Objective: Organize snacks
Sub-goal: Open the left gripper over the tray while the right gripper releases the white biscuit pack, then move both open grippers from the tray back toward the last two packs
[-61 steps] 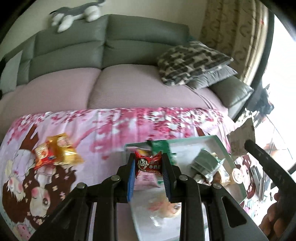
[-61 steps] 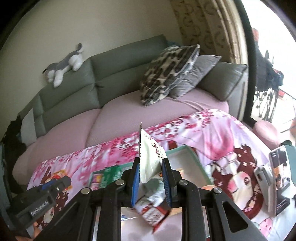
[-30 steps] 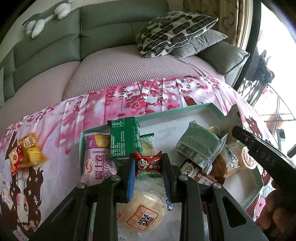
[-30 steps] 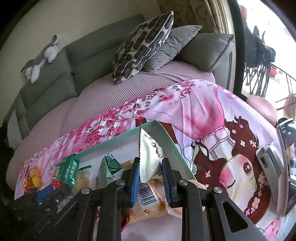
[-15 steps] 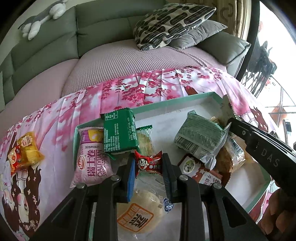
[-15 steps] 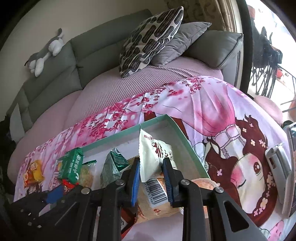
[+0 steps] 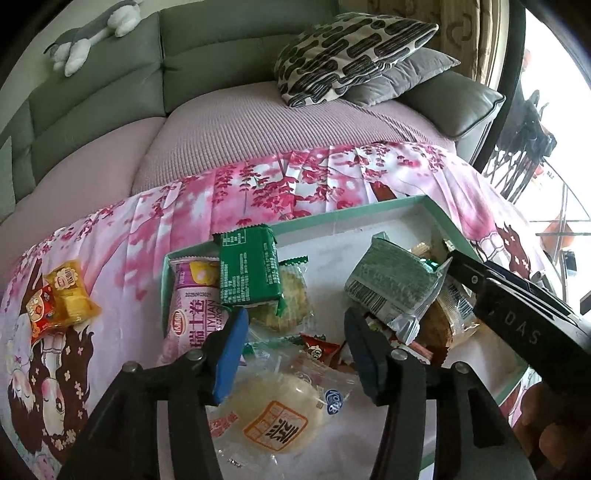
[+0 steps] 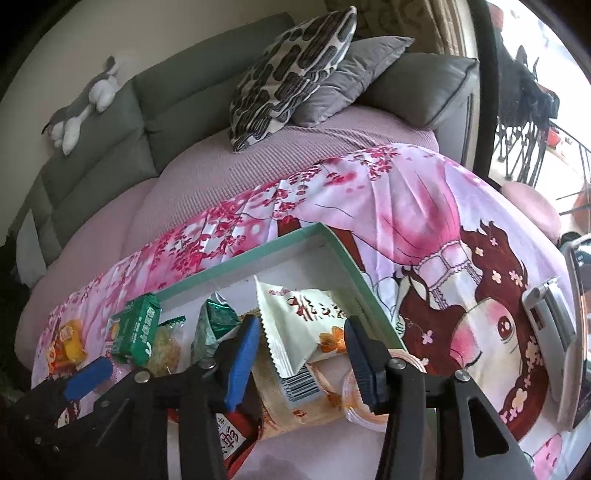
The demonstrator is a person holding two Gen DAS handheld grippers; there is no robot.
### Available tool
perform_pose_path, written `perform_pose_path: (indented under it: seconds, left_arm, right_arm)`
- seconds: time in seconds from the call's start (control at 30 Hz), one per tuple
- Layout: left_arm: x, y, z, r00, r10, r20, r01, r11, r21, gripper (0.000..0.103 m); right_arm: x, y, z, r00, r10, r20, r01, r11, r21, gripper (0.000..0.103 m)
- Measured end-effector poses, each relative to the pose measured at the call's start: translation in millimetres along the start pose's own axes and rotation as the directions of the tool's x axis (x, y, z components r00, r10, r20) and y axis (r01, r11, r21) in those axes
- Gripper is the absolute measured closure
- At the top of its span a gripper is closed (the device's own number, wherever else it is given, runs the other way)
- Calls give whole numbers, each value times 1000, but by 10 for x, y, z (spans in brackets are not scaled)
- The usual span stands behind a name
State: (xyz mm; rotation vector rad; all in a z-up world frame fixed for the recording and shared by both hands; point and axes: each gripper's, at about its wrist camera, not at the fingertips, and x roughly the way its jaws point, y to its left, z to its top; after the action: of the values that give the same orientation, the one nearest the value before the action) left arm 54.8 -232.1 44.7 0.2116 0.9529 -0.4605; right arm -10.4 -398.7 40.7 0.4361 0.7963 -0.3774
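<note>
Both tools, left tool [image 7: 293, 350] and right tool [image 8: 301, 360], hang released over the green tray [image 7: 354, 214], already heaped with snacks, so the white packet [image 8: 299, 325] perched atop could slide over the rim.

tray [image 7: 369, 216]: mint-green rim, white inside
cloth [image 7: 258, 184]: pink, cherry-blossom print, cartoon girl with brown hair
sofa [image 7: 207, 44]: grey-green back, mauve seat cover
front cushion [image 7: 347, 48]: cream with black blotches
rear cushion [image 7: 406, 74]: plain grey
plush toy [image 7: 92, 29]: grey and white
biscuit pack [image 7: 247, 273]: dark green, white text
roll pack [image 7: 194, 310]: pink and white, red logo
small sachet [image 7: 317, 347]: red
outside packets [image 7: 62, 299]: yellow and red
white bag [image 8: 295, 325]: white, red characters, orange flower, barcode
gripper pads [image 7: 229, 354]: blue on black arms
</note>
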Motion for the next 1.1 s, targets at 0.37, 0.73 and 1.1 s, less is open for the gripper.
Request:
perform_pose_path:
  seconds: [0.37,0.73,1.1]
  left_arm:
    - [-196,219,62,999,46,28,-43,994,-99,21]
    - [-233,928,-56,978,205,31,-175,896,-409,6]
    - [-334,1501,-238,943,333,0,-274,777,-566,2]
  right_arm:
    - [-190,32,66,999,14,30,-13,1000,-13,36]
    - [-227,270,58,999,32,31,-29,995,-93,22]
    - [-212,641,-1,998,56,14,-52,980,-195,6]
